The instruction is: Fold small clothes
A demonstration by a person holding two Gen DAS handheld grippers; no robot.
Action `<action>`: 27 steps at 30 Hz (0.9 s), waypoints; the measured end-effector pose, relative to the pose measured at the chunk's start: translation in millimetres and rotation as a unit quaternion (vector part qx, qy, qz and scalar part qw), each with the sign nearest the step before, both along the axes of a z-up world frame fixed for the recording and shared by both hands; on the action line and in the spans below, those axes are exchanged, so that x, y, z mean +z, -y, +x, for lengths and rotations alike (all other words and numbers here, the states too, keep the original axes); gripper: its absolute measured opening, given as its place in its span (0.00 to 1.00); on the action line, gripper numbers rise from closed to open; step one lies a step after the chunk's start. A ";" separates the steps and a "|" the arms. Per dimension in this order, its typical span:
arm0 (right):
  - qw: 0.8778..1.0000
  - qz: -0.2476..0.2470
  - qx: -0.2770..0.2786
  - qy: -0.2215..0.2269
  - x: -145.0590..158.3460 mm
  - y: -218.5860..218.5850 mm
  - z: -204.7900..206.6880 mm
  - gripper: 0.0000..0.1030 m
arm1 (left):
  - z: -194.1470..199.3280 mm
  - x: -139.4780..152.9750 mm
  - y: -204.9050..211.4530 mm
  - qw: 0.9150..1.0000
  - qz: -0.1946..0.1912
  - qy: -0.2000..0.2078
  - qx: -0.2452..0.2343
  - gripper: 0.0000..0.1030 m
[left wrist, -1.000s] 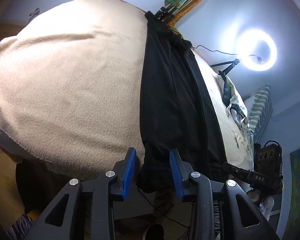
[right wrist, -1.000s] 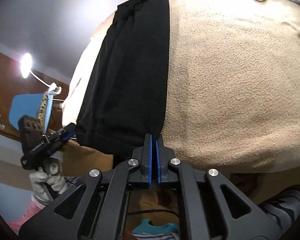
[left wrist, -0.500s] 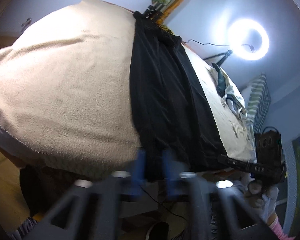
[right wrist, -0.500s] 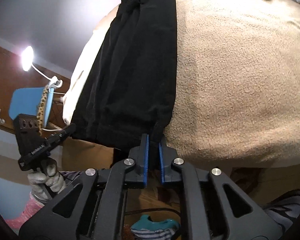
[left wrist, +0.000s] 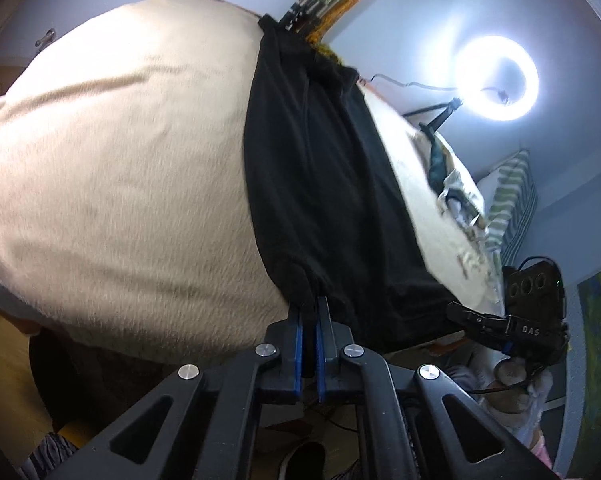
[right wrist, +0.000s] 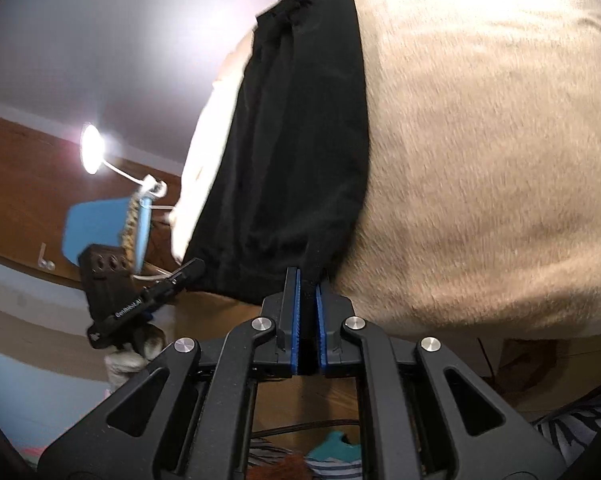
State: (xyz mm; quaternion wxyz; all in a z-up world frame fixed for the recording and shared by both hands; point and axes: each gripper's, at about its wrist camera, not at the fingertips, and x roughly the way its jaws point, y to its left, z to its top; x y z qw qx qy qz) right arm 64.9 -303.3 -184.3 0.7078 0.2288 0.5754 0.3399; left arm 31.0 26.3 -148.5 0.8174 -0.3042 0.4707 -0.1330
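The near left corner of a black garment (left wrist: 320,184) is pinched between the blue pads of the left gripper (left wrist: 309,312), whose jaws have just been closing onto the cloth. The near right corner of the same garment (right wrist: 300,140) is clamped by the right gripper (right wrist: 307,284), with a fold of cloth seen between its nearly closed pads. The garment is laid as a long dark strip across a beige blanket (left wrist: 120,168), running from the near edge of the bed to the far edge. Wide bare blanket (right wrist: 480,160) is seen to the right of the strip in the right wrist view, and as much to its left in the left wrist view. The near hem is drawn just past the near edge of the blanket, where the bed falls away to a brown floor (right wrist: 540,352). Small crumpled clothes (left wrist: 452,192) are seen near the right edge of the bed, well apart from the strip. A striped pillow (left wrist: 512,200) is seen beyond them. A lit ring lamp (left wrist: 496,80) is seen against a pale blue wall (left wrist: 440,8), and a blue chair (right wrist: 104,224) beside a brown wooden panel (right wrist: 20,184).
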 end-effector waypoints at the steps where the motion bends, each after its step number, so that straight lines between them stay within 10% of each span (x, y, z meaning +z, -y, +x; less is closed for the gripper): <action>1: 1.000 0.003 -0.001 0.006 4.4 0.7 1.9 0.08 | 3.4 5.7 -1.9 1.000 -0.003 0.005 0.000 0.01; 13: 0.997 -0.004 -0.026 0.066 42.7 -11.7 62.3 0.08 | 76.2 47.5 -13.0 0.999 0.012 0.041 0.004 0.01; 27: 0.995 -0.057 -0.037 0.067 19.6 -37.9 143.7 0.08 | 154.7 12.5 -29.5 0.999 0.032 0.004 0.022 0.01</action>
